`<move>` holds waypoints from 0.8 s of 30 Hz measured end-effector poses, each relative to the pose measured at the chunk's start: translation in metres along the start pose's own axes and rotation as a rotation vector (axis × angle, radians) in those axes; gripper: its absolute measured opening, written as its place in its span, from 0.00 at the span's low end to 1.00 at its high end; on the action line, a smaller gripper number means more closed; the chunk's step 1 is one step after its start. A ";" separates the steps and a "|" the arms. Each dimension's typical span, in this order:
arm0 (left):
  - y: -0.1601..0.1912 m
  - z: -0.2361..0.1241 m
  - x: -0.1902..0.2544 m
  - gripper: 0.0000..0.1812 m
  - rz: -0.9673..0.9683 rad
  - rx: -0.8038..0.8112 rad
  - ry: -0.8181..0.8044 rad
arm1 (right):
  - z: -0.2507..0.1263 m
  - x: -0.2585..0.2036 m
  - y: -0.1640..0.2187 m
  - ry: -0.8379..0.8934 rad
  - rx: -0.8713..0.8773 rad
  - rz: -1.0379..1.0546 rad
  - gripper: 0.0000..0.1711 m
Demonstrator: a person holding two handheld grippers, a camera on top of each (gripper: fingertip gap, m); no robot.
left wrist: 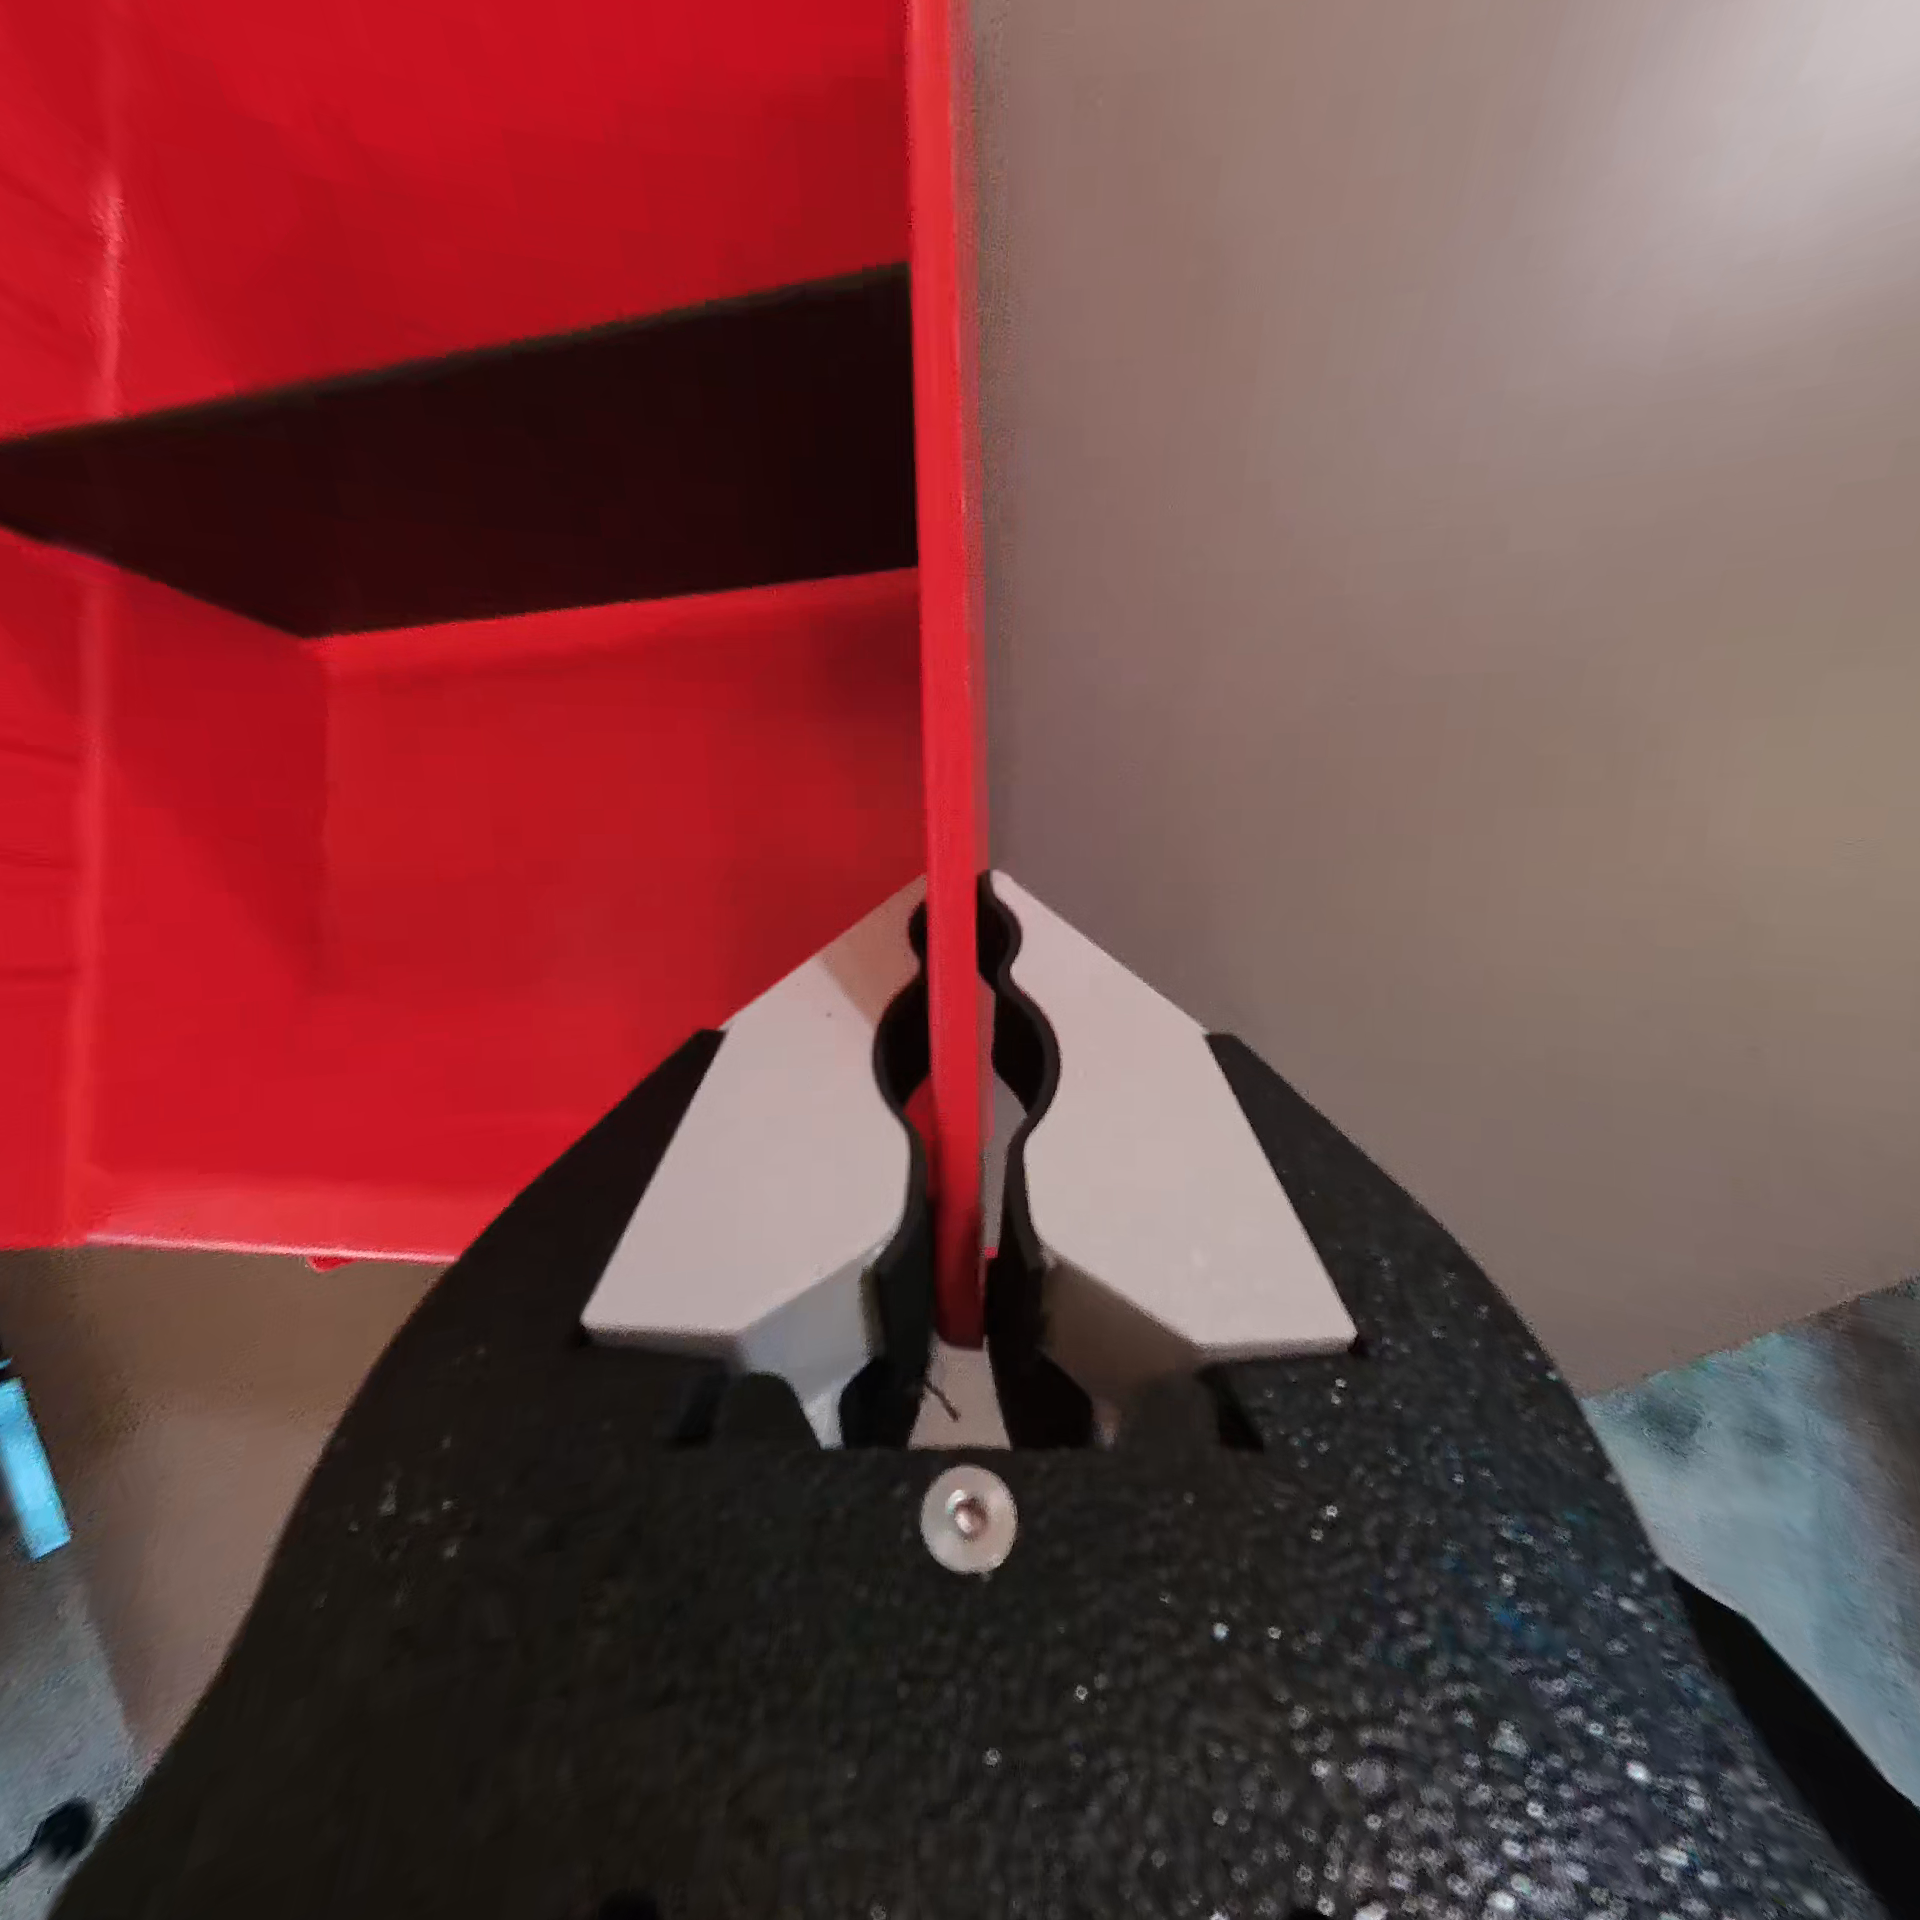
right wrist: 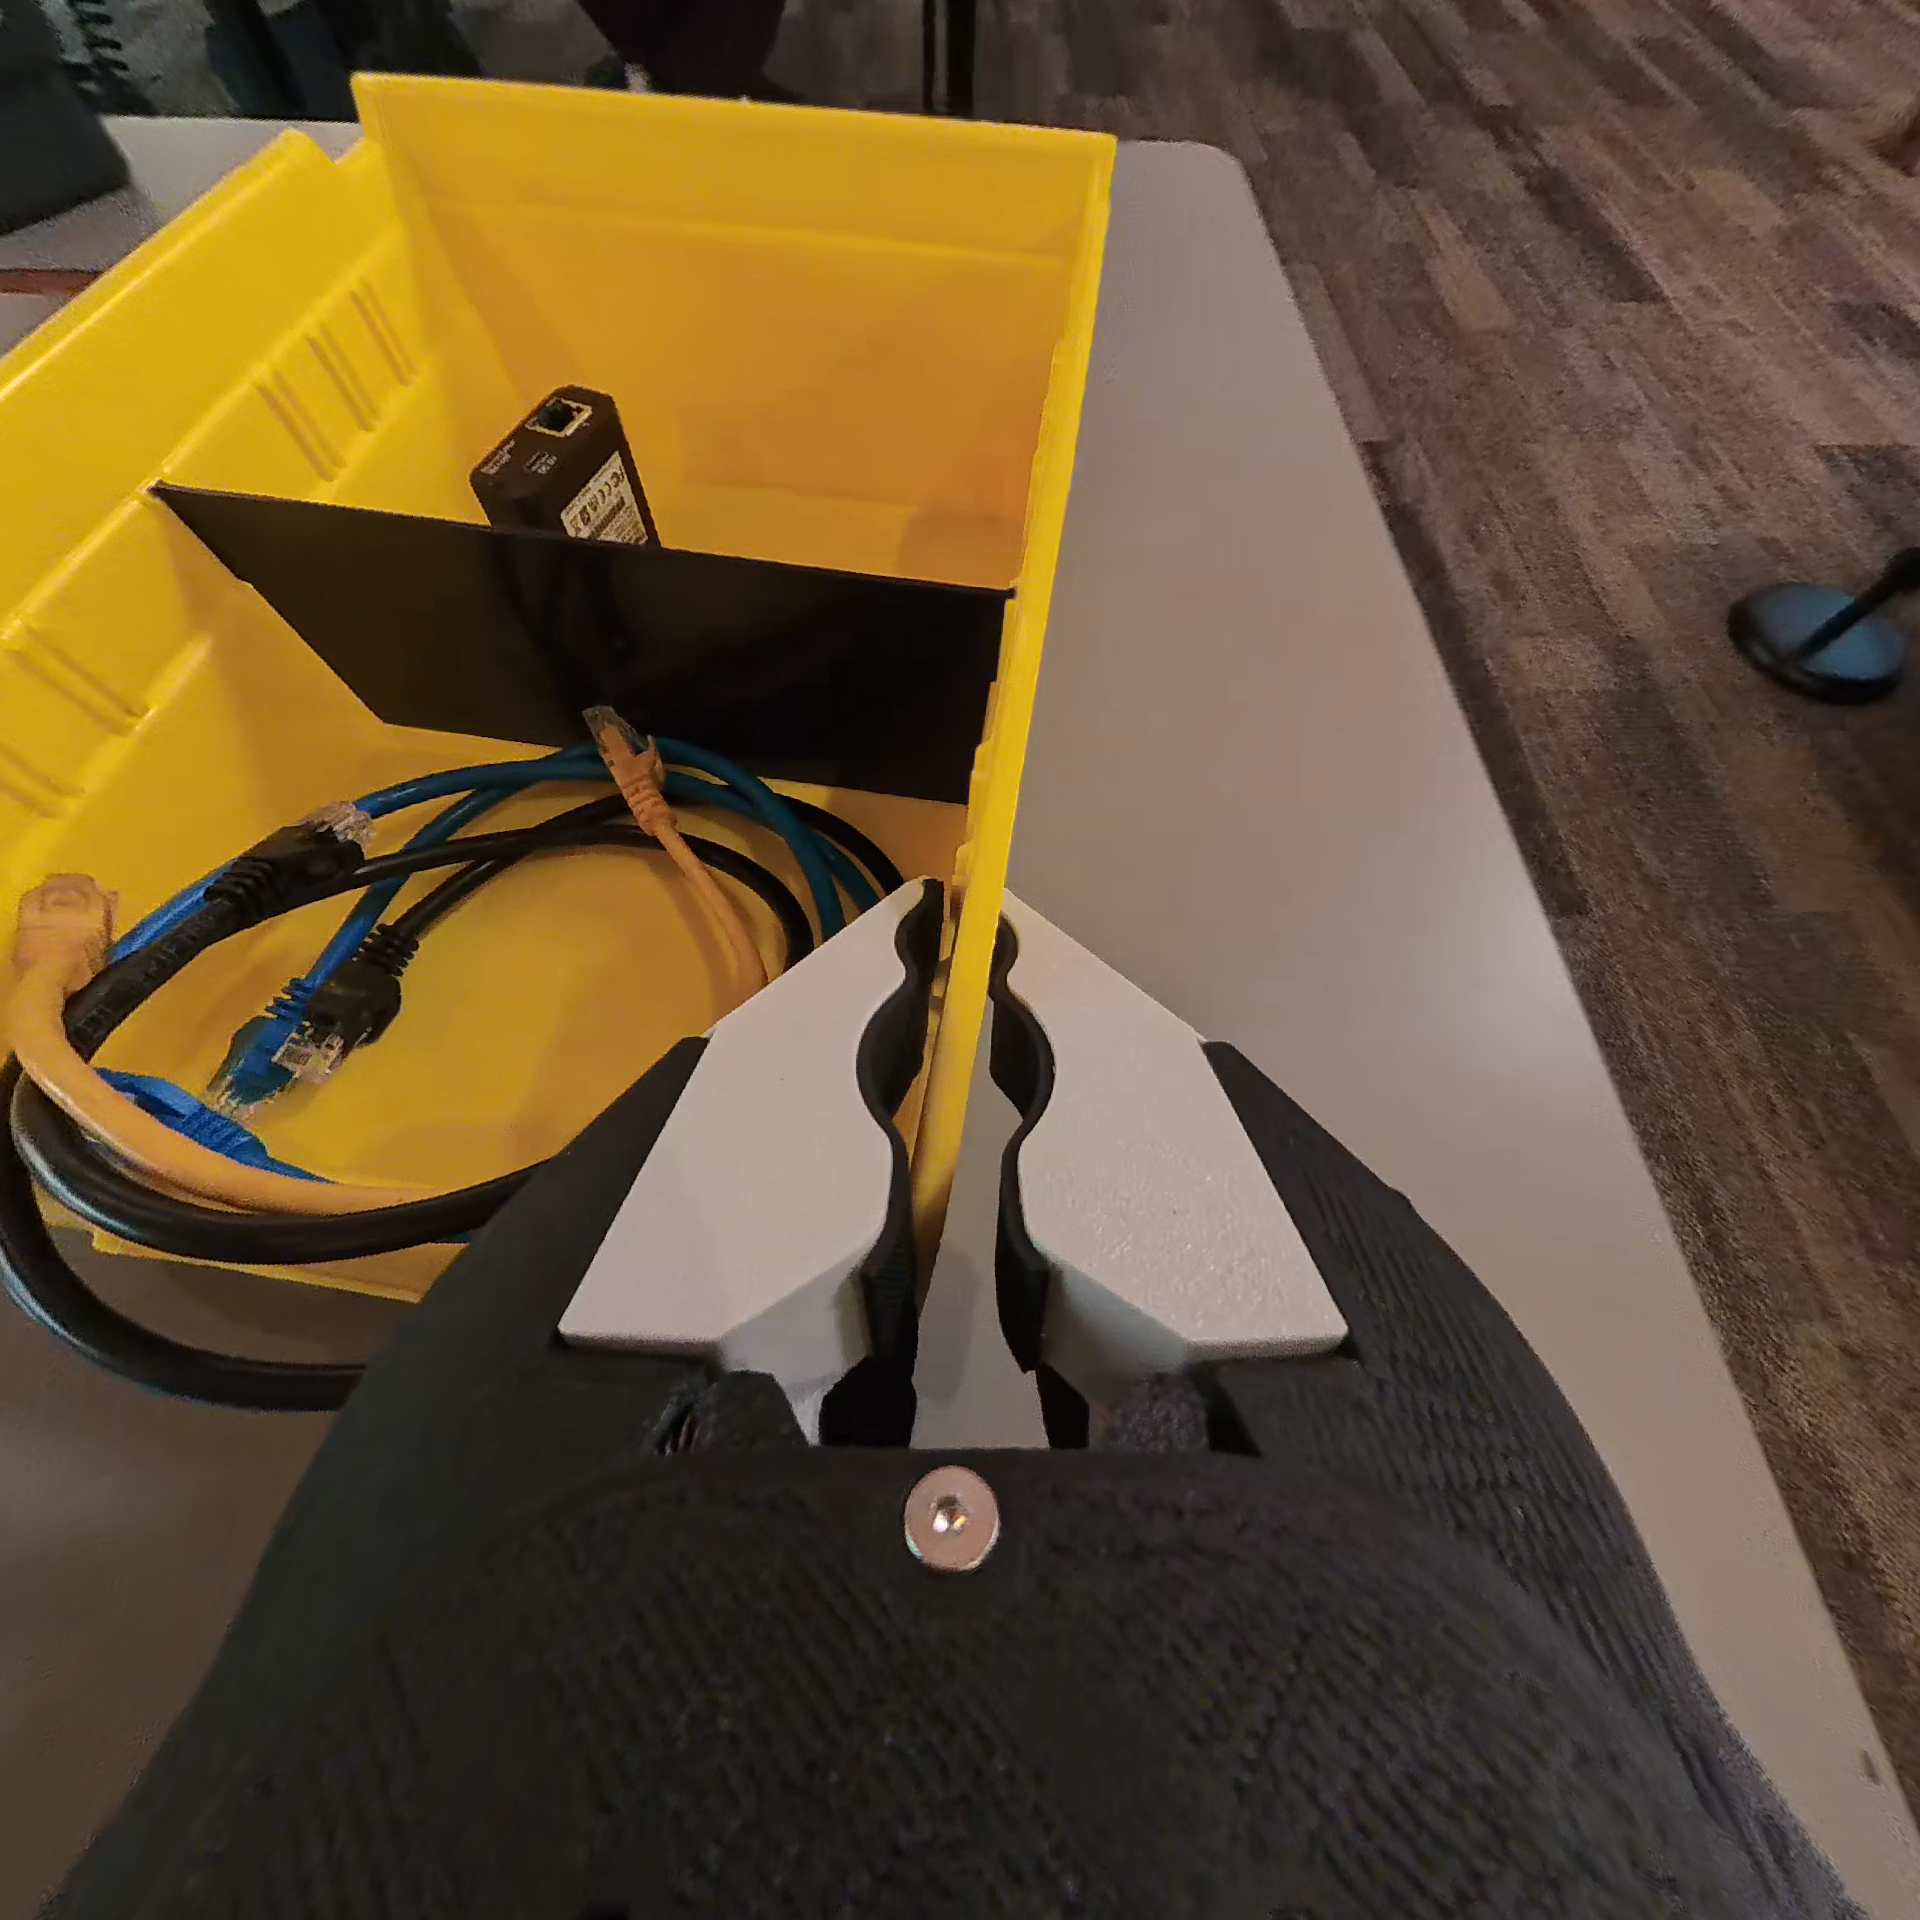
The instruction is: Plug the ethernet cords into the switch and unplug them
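Note:
In the right wrist view, a yellow bin (right wrist: pixel 1029 623) stands on a table. Its near compartment holds coiled blue (right wrist: pixel 800 831), black (right wrist: pixel 301 857) and orange (right wrist: pixel 639 774) ethernet cords, all unplugged. Behind a black divider (right wrist: pixel 623 655), a small black switch (right wrist: pixel 566 473) stands with one port facing up. My right gripper (right wrist: pixel 971 899) is shut on the yellow bin's right wall. In the left wrist view, my left gripper (left wrist: pixel 954 888) is shut on the right wall of a red bin (left wrist: pixel 520 883), which has its own black divider (left wrist: pixel 520 488) and looks empty.
The pale table (right wrist: pixel 1247 727) runs along the right of the yellow bin, with wood floor beyond its edge and a black round stand base (right wrist: pixel 1818 644) on it. A blue object (left wrist: pixel 26 1455) shows at the left edge of the left wrist view. Spacing between my two grippers at the tips: around 70 cm.

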State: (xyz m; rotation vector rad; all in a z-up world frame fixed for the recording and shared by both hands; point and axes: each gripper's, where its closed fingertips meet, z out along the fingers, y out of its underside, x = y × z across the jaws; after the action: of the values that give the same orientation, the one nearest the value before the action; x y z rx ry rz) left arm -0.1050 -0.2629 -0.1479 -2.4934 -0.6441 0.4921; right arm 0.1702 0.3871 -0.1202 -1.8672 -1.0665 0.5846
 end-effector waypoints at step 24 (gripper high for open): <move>-0.067 -0.142 0.002 0.01 -0.048 0.501 -0.367 | -0.004 -0.329 -0.028 -0.522 0.137 -0.140 0.18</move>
State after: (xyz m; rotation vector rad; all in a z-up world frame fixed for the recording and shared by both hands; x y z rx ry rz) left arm -0.0621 -0.2662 0.0034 -1.9265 -0.6213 0.9744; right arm -0.0100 0.1110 -0.1022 -1.5394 -1.4362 1.0686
